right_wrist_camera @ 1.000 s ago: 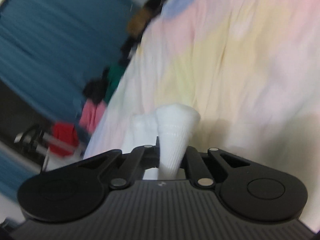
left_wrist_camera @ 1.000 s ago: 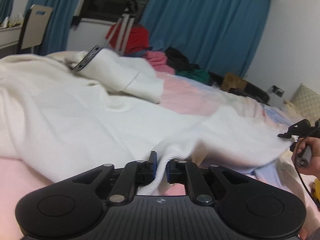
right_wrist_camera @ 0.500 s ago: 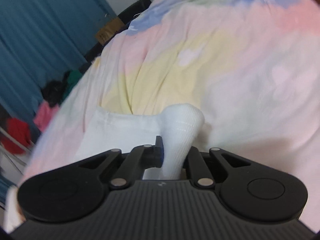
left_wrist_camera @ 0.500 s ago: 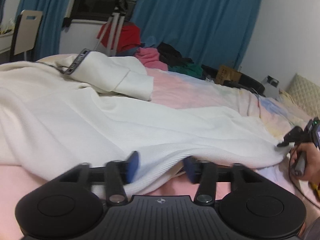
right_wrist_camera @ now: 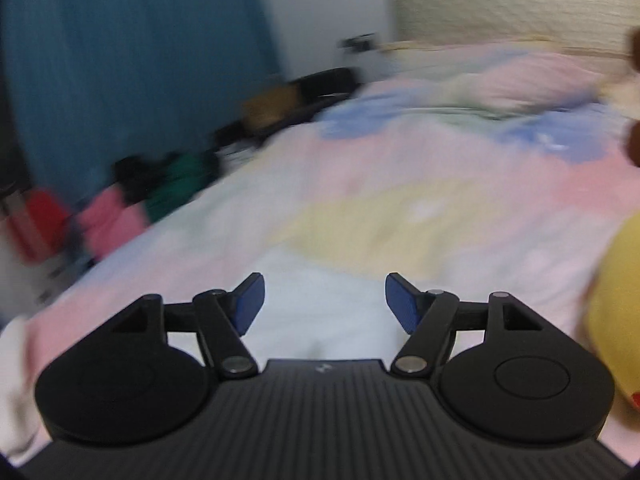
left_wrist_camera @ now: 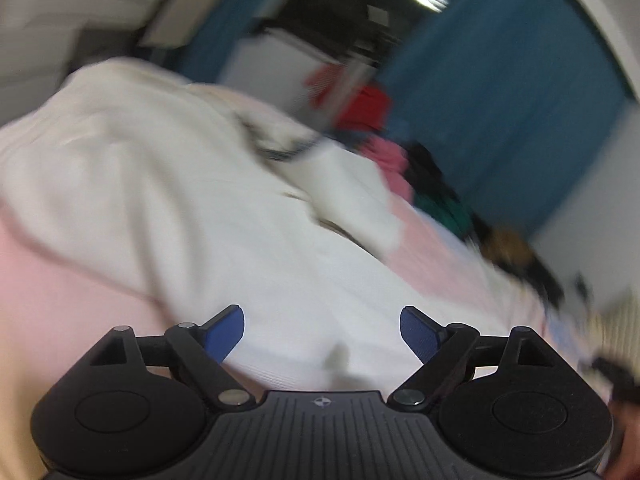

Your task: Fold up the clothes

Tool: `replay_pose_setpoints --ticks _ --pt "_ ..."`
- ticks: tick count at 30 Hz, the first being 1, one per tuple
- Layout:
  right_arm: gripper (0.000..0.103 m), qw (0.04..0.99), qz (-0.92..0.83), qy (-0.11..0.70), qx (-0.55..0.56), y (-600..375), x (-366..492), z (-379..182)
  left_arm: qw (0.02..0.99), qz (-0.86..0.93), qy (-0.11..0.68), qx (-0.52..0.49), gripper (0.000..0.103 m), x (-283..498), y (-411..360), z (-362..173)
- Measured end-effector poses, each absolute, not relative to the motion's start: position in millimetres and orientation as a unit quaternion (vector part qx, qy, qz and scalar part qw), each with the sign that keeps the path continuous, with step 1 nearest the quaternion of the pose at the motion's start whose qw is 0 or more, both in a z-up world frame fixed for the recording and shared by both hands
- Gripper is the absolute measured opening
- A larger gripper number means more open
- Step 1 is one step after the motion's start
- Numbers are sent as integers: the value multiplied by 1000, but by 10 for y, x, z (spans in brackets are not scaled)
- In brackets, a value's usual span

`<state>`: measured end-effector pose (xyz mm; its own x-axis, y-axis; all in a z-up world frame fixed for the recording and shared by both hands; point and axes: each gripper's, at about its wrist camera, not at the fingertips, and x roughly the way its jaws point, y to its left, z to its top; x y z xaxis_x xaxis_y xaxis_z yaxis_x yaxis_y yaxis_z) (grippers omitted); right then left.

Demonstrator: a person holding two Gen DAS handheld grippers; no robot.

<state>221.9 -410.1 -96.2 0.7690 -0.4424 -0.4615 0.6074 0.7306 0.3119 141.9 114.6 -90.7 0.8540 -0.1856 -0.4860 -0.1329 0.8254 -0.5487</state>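
A white ribbed garment [left_wrist_camera: 208, 216] lies spread over the pastel bed cover [left_wrist_camera: 60, 292] in the blurred left wrist view, one sleeve folded across it. My left gripper [left_wrist_camera: 322, 330] hovers over its near hem, jaws opening wide, and the blue pads press on nothing. In the right wrist view the garment's white corner [right_wrist_camera: 324, 300] lies flat on the bed below my right gripper [right_wrist_camera: 325, 302]. Its jaws are opening too, with the cloth beneath them and not pinched.
Blue curtains [right_wrist_camera: 120, 60] hang behind the bed. A pile of red, pink, green and black clothes [right_wrist_camera: 120, 204] sits at the far side. A yellow object [right_wrist_camera: 616, 320] lies at the right edge. A cream headboard [right_wrist_camera: 520, 4] stands at the back right.
Both grippers have let go of the white cloth and opened wide. Each has pulled back, lifted and rolled, and the released hem and corner now lie flat on the bed.
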Motion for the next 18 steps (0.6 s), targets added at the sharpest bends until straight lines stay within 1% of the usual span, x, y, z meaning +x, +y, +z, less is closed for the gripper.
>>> replay_pose_setpoints --ticks 5,6,8,9,12,15,17,18 --pt "69 931 -171 225 232 -3574 2177 -872 850 73 258 -454 87 1273 1843 -1111" --pt "69 929 -160 230 241 -3490 2157 -889 830 83 245 -494 87 1219 1974 -1184" --pt "69 928 -138 239 250 -3324 2131 -948 788 95 218 -568 83 1143 2200 -1348" --pt "69 929 -129 244 248 -3235 2125 -980 767 101 205 -600 83 1113 2298 -1424" --pt "69 931 -111 268 220 -3022 2192 -1072 755 114 175 -622 81 1137 2437 -1480" --pt "69 935 -123 278 182 -2929 2291 -1167 764 137 160 -609 74 1223 2532 -1450" --pt "69 935 -131 287 160 -2887 2334 -1243 769 147 150 -603 73 1254 2633 -1427" --pt "69 934 -131 293 155 -2893 2366 -1284 775 154 150 -595 68 1253 2677 -1408"
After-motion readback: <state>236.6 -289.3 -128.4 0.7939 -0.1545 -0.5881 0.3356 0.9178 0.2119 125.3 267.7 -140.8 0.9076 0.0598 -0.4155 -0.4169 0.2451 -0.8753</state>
